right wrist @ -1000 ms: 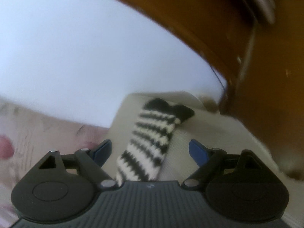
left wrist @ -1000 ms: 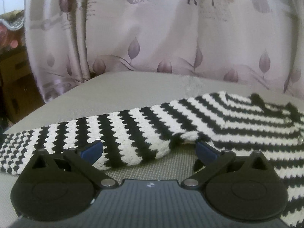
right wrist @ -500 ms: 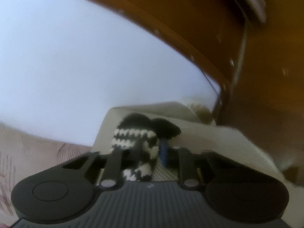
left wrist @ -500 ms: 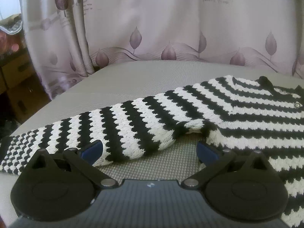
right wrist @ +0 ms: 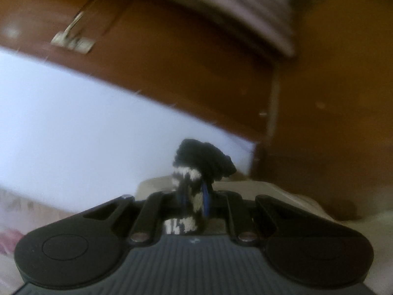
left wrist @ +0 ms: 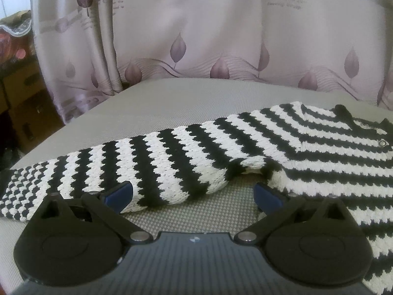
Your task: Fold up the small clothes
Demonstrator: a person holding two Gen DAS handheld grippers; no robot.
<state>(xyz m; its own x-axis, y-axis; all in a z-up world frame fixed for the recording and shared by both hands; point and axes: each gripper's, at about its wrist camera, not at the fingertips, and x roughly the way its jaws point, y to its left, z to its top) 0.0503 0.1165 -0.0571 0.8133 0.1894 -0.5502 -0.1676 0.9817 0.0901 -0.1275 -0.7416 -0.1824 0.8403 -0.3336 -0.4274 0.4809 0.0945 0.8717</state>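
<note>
Now the grey tabletop (left wrist: pixel 172 98) carries the striped sweater (left wrist: pixel 307 147) toward its right edge, curtain (left wrist: pixel 221 36) behind. Left tongs (left wrist: pixel 192 195) gape wide, empty. Right tongs (right wrist: pixel 194 201), open a second ago, now pinch what looks like the sleeve cuff (right wrist: pixel 196 162).

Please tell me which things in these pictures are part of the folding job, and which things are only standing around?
Part of the job:
- striped sweater, lying on the grey surface
- its sleeve, pinched in the right gripper
- left gripper, open by the other sleeve

Only standing around:
- curtain
- wooden cabinet
- boxes
</note>
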